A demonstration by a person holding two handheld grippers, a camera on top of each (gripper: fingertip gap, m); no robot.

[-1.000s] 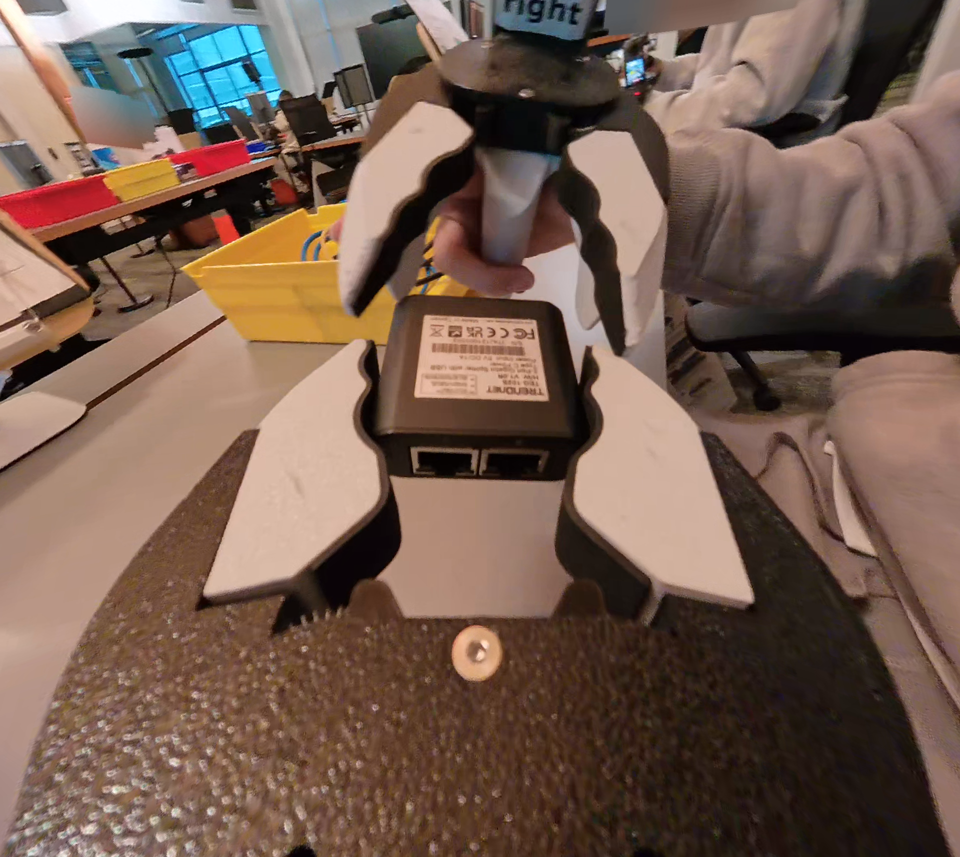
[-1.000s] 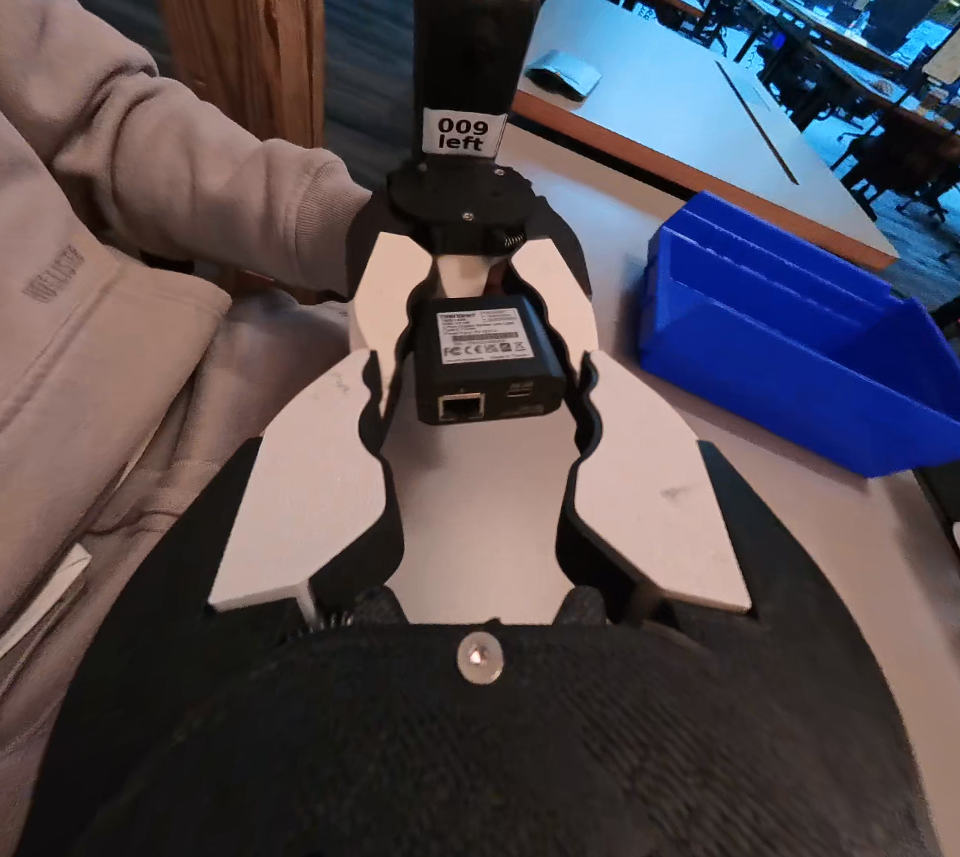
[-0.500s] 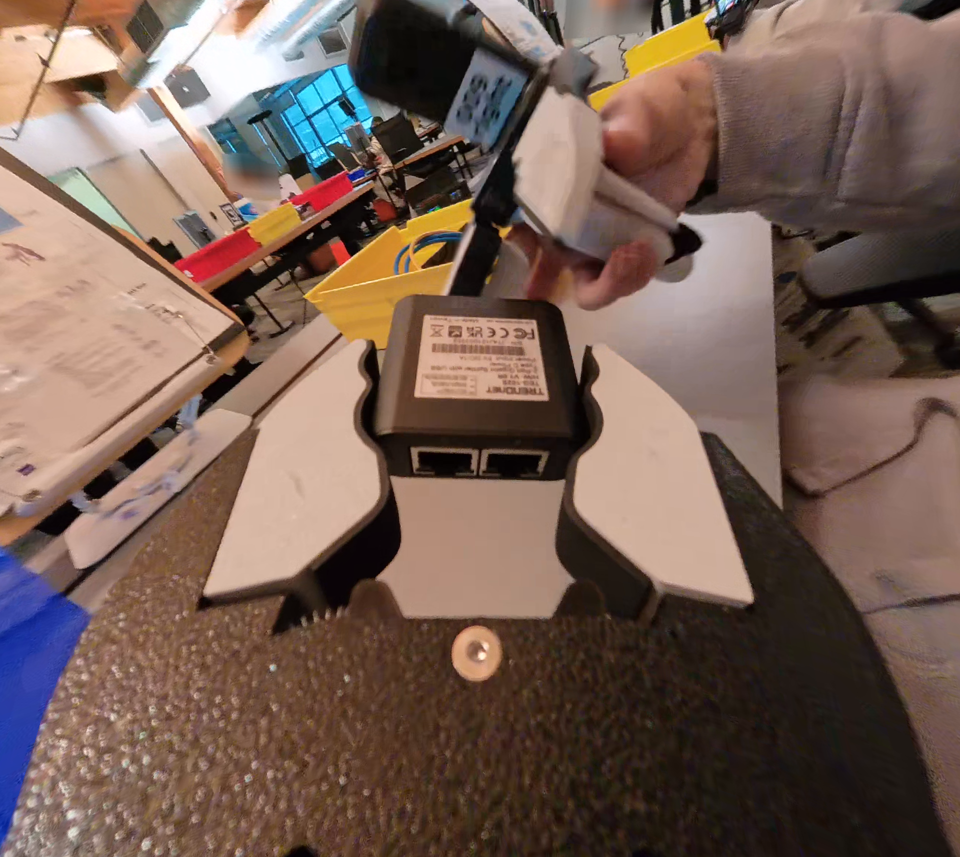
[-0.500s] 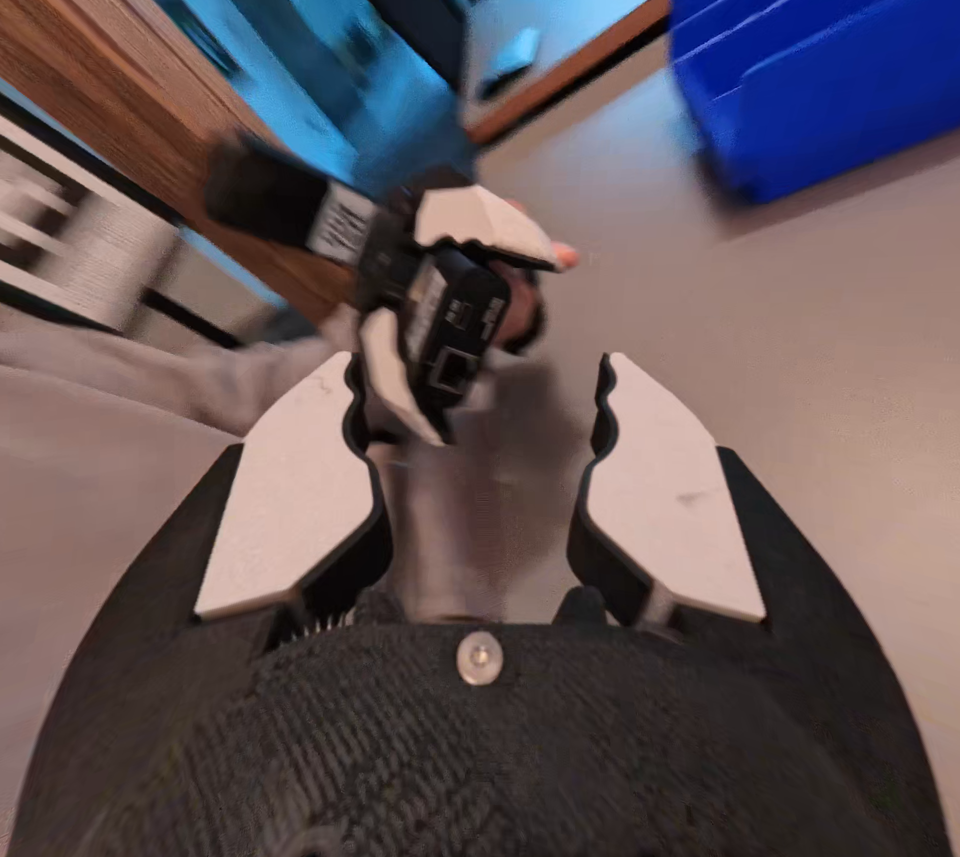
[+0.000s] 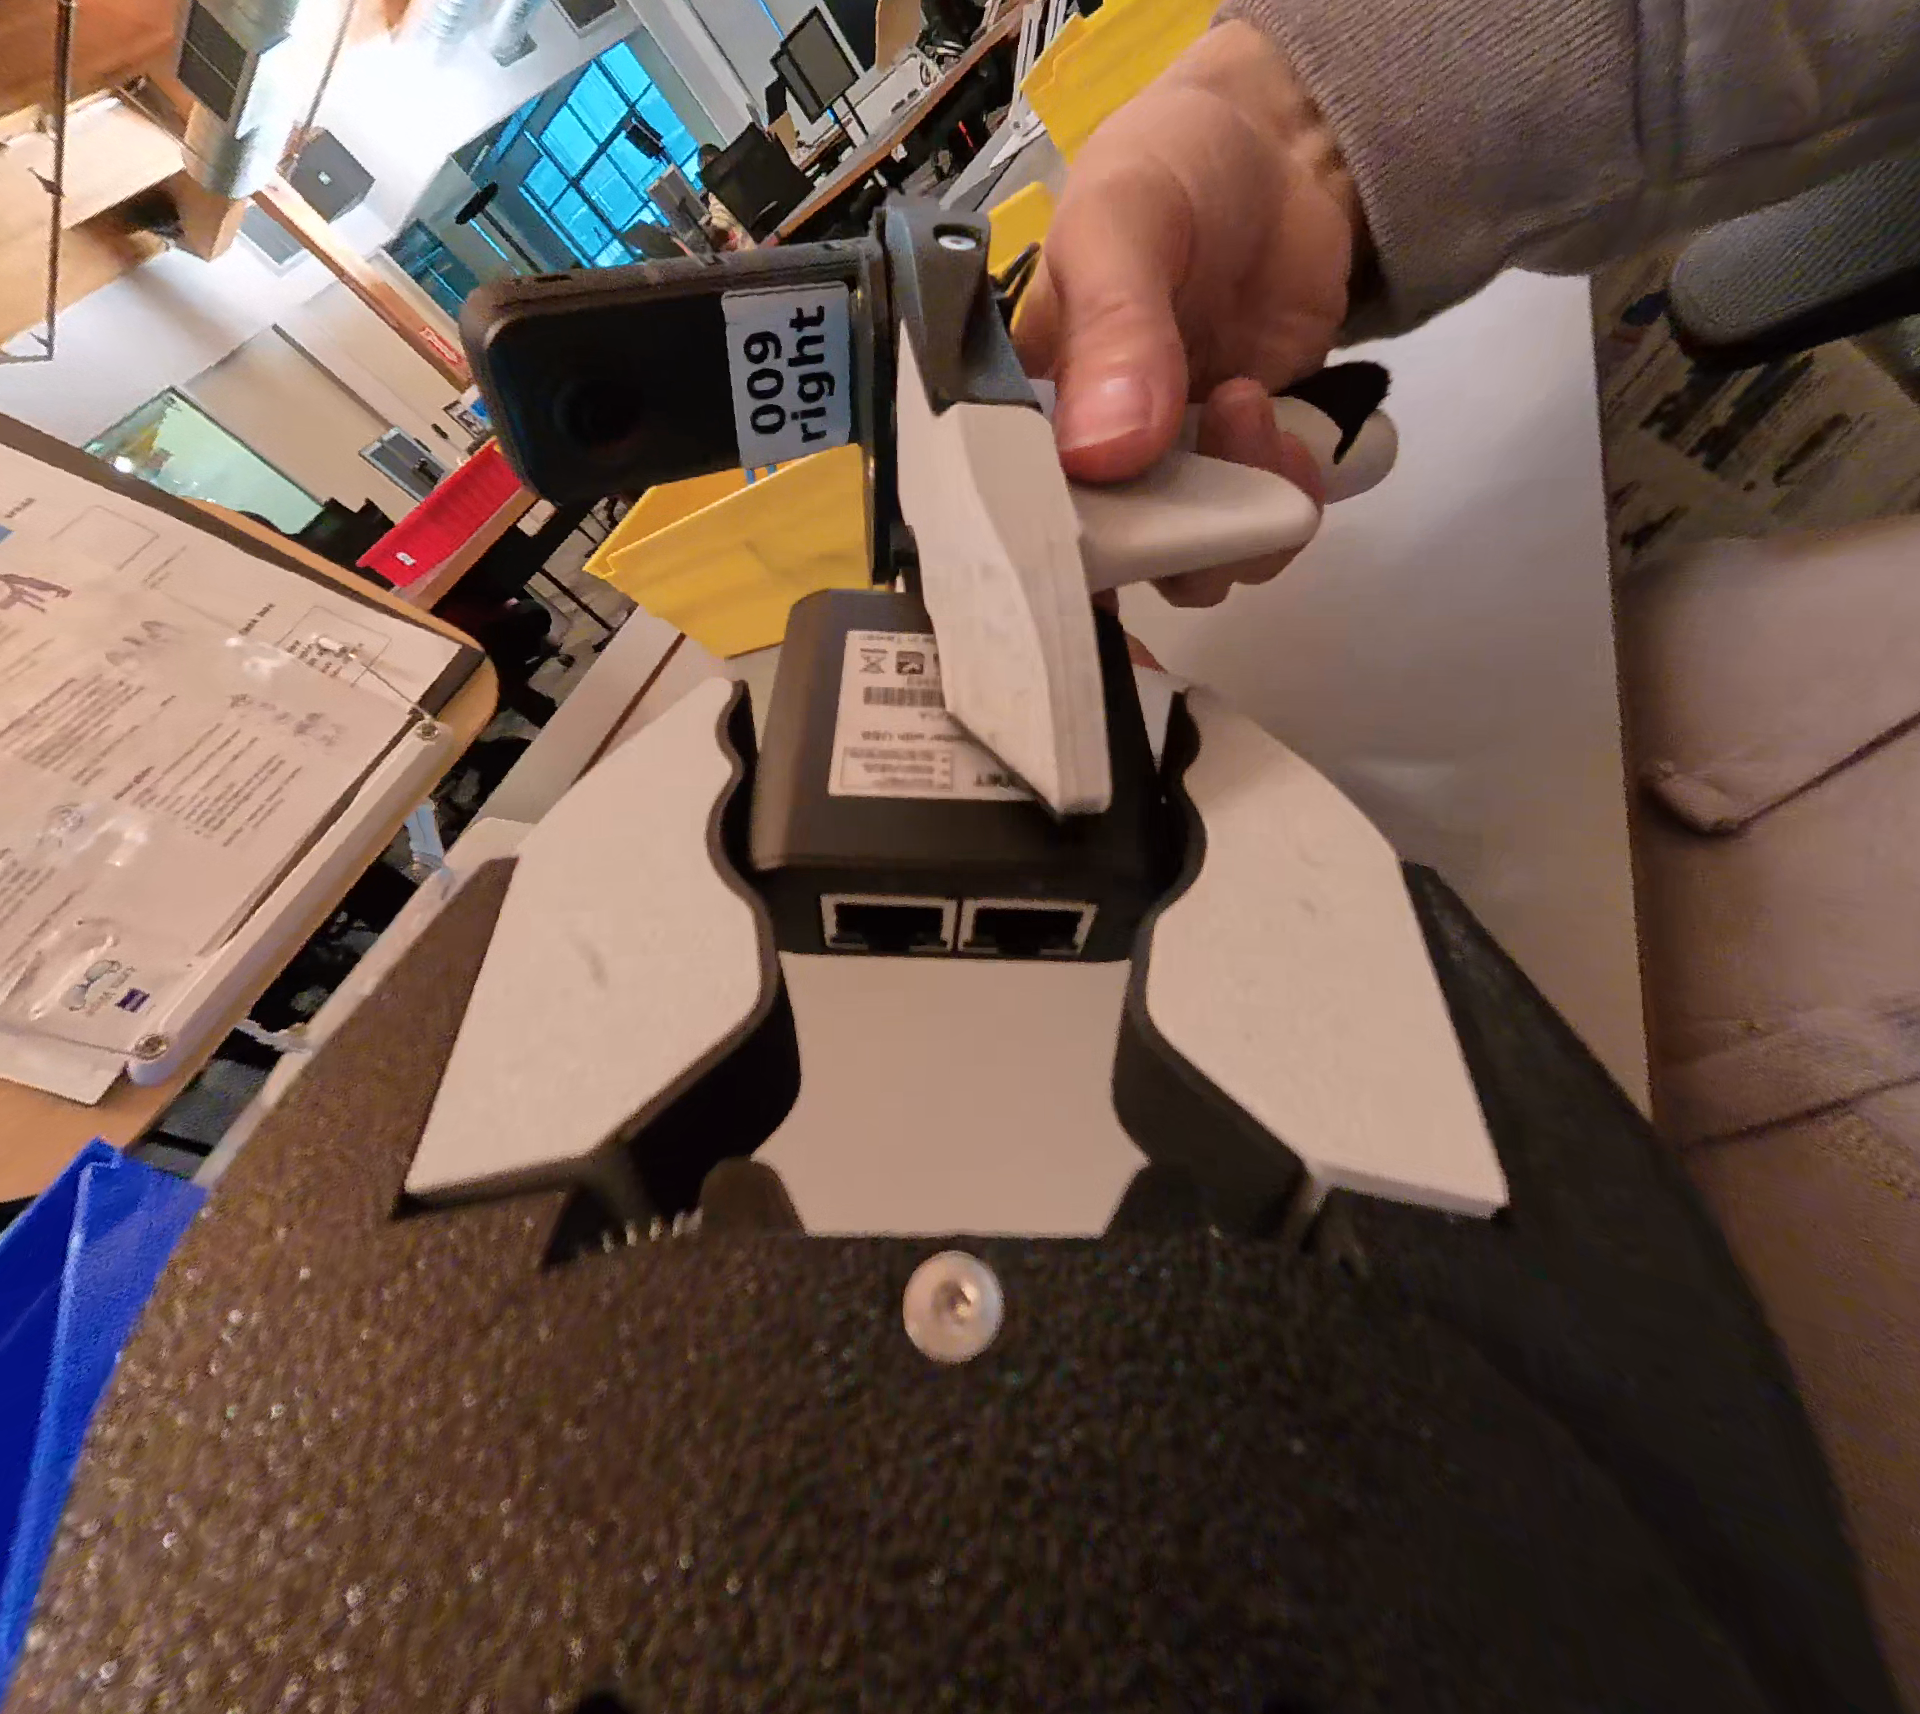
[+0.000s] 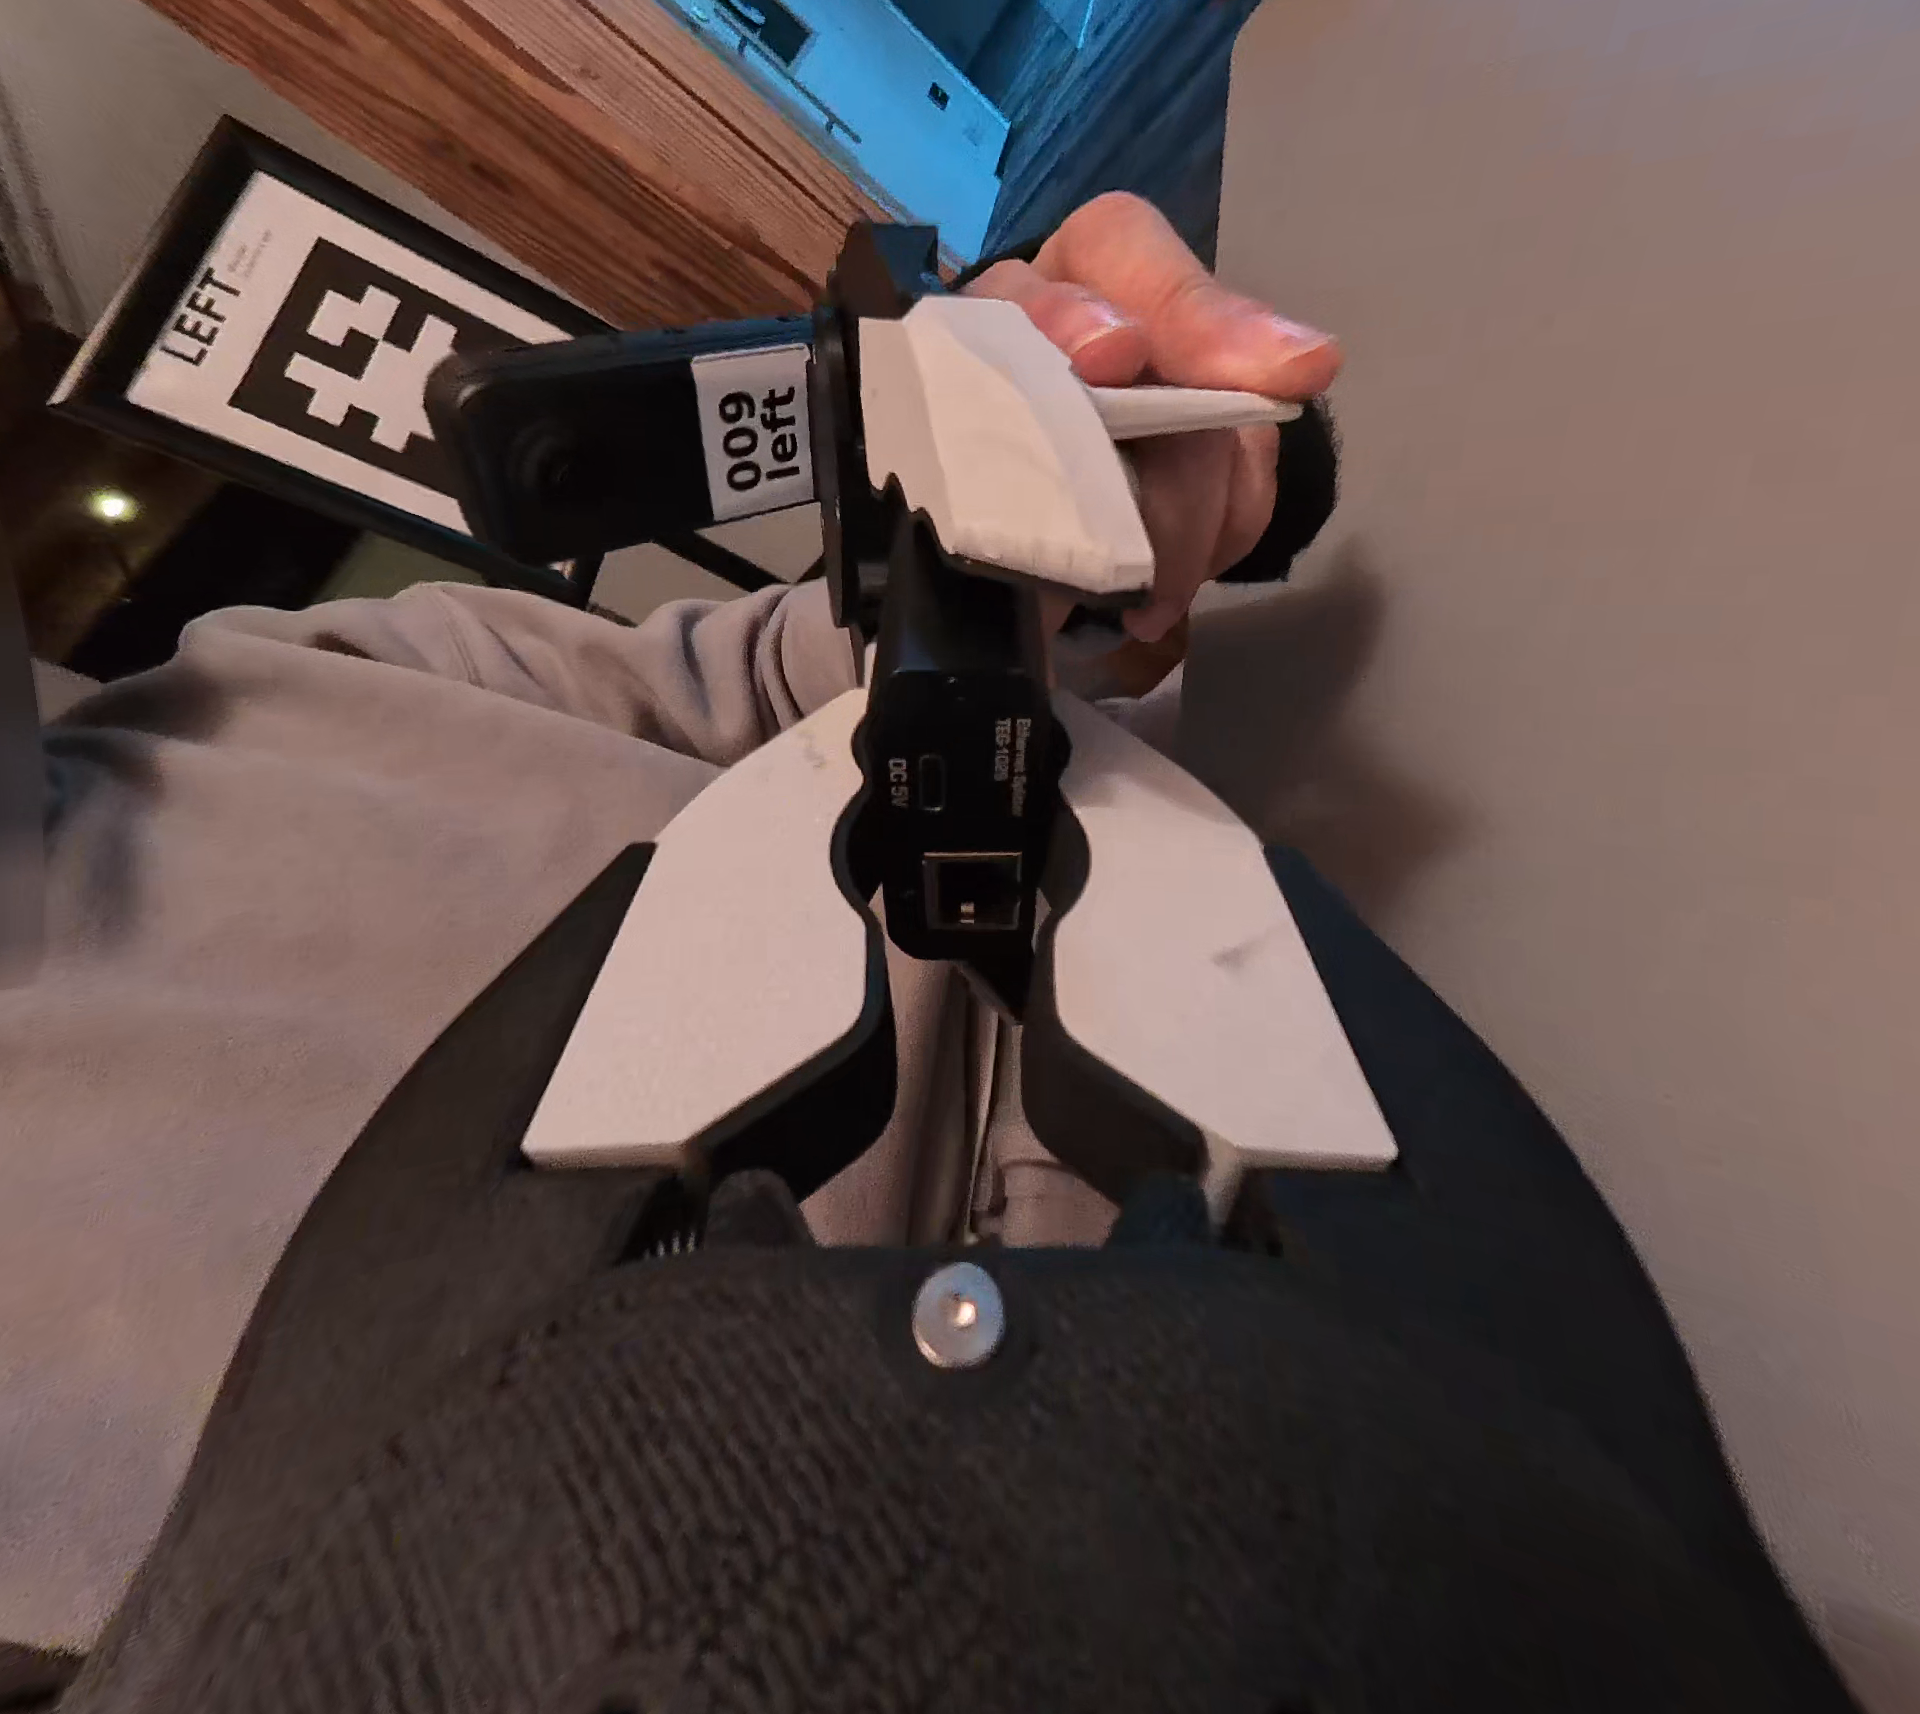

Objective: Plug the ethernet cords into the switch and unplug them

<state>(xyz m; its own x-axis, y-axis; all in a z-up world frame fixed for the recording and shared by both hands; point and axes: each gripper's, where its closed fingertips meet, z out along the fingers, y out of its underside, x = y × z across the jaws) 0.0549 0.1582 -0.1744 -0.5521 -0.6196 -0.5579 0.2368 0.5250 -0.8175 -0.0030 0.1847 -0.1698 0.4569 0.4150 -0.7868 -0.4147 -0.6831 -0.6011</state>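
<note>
Item: switch (image 5: pixel 961 817), a small black box with a white label on its upper face. Two network ports side by side on the face turned toward the left wrist camera; on the opposite face, seen in the right wrist view (image 6: pixel 961 833), one network port and a small slot-shaped socket. All ports empty. Position: held in the air above the pale counter (image 5: pixel 1455 625), between the two tools.

Item: left gripper (image 5: pixel 961 791). White fingers (image 5: pixel 613 937) closed against the two long sides of the switch; jaws firmly holding it. In the right wrist view the same tool (image 6: pixel 935 604) appears turned on its side, a person's hand (image 6: pixel 1174 376) around its handle.

Item: right gripper (image 6: pixel 961 843). White fingers (image 6: pixel 748 916) drawn close on either side of the switch's single-port end; jaws narrowed onto the top and bottom faces, appearing to grip it. In the left wrist view one of its fingers (image 5: pixel 997 625) lies flat on the labelled face, with a hand (image 5: pixel 1174 293) in a grey sleeve on the handle.

Surroundings: yellow bin (image 5: pixel 748 558) behind the switch; blue bin (image 5: pixel 62 1352) at lower left edge; laminated sheet on a board (image 5: pixel 177 729) at left; wooden post (image 6: pixel 436 33); framed black-and-white marker (image 6: pixel 301 355).
</note>
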